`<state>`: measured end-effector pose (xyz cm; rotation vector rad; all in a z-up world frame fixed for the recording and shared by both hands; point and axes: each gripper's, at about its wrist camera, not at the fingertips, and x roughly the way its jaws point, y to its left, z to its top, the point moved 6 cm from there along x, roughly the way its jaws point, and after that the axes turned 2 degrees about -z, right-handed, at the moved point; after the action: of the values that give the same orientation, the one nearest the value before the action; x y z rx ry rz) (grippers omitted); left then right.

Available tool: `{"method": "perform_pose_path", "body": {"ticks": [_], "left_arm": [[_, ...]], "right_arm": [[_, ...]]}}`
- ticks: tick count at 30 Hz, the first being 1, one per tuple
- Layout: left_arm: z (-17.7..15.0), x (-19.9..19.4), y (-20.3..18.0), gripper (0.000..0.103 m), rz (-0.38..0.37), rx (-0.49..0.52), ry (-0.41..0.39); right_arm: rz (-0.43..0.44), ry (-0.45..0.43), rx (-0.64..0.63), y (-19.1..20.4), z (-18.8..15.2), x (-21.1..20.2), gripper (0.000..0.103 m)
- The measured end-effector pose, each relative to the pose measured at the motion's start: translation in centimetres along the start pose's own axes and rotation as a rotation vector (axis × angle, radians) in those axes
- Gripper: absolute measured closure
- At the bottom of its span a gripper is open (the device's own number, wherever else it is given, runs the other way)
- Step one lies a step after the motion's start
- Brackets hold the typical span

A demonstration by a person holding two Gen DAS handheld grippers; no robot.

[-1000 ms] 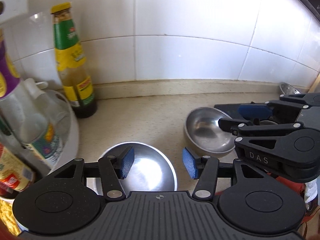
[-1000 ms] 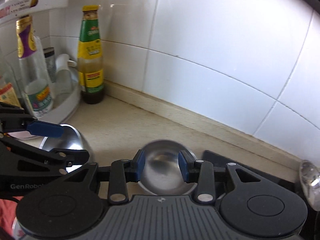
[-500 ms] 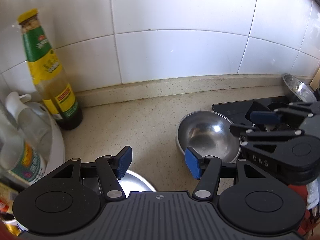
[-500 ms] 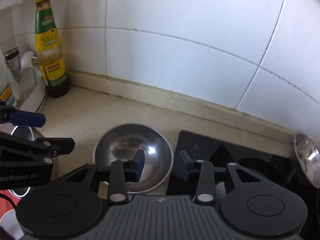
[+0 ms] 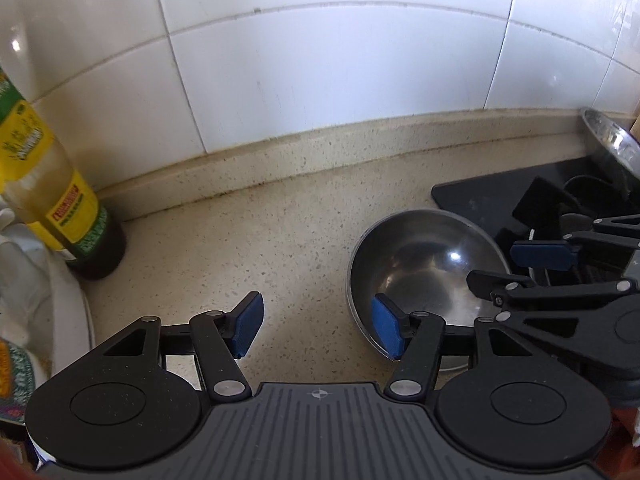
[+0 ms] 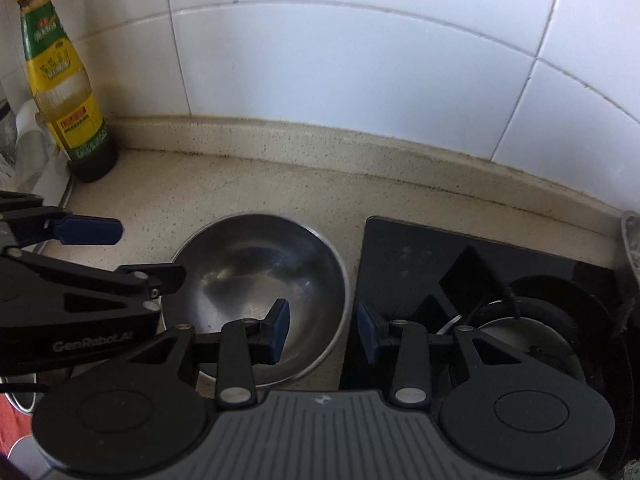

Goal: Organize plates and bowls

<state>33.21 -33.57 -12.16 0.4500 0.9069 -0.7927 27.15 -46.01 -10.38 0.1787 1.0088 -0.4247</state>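
Note:
A steel bowl [image 5: 424, 264] [image 6: 256, 276] stands upright on the speckled counter, just left of the black stove. My right gripper [image 6: 323, 332] [image 5: 520, 270] is open and straddles the bowl's right rim. One pad is inside the bowl and the other is over the stove glass, and neither presses. My left gripper [image 5: 317, 326] [image 6: 132, 254] is open over bare counter, with its right pad at the bowl's left rim. A bright sliver of a second steel bowl [image 5: 178, 364] shows under the left gripper's body.
The black glass stove [image 6: 420, 252] with its burner [image 6: 540, 320] lies to the right. Another steel bowl [image 5: 608, 136] leans at the far right by the wall. A sauce bottle [image 6: 64, 92] and a white rack [image 5: 60, 300] of bottles stand at the left, against the tiled wall.
Both grippers moved right and down toward the bowl beside the stove. The second bowl slid almost out of the left wrist view. The left jaws widened a little.

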Motion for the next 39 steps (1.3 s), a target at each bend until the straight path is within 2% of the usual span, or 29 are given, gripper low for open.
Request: {"method": "perform_pose_path", "body": {"ticks": [5,9,13,17,20,25,29,39], "left_arm": [[-0.1,1.8,0.3,0.042,-0.027,-0.011,0.059],[-0.3,3.0,0.2,0.05,-0.048,-0.009,0.09],[-0.2,3.6,-0.2,0.057,-0.065,-0.004,0.106],[-0.4,4.4,-0.4,0.059,-0.107,-0.015,0.129],[-0.4,4.3,-0.7,0.065,-0.131,-0.017,0.127],[-0.4,4.4,-0.4,0.064,-0.167,-0.064,0.133],[-0.3,4.3,-0.4,0.064,-0.166,-0.075,0.14],[0.9,0.6,0.3,0.063,-0.172,-0.09,0.053]], "right_arm": [[0.011,0.033,0.011,0.0,-0.2,1.3,0.072],[0.038,0.056,0.028,-0.3,-0.4,2.1,0.078],[0.093,0.064,0.061,-0.6,-0.3,2.8,0.079],[0.121,0.069,0.077,-0.7,-0.4,2.9,0.08],[0.145,0.077,0.103,-0.9,-0.3,3.1,0.081],[0.191,0.09,0.151,-1.2,-0.4,3.2,0.081],[0.205,0.078,0.169,-1.4,-0.2,2.8,0.081],[0.236,-0.018,0.157,-0.9,2.2,-1.4,0.081]]}}
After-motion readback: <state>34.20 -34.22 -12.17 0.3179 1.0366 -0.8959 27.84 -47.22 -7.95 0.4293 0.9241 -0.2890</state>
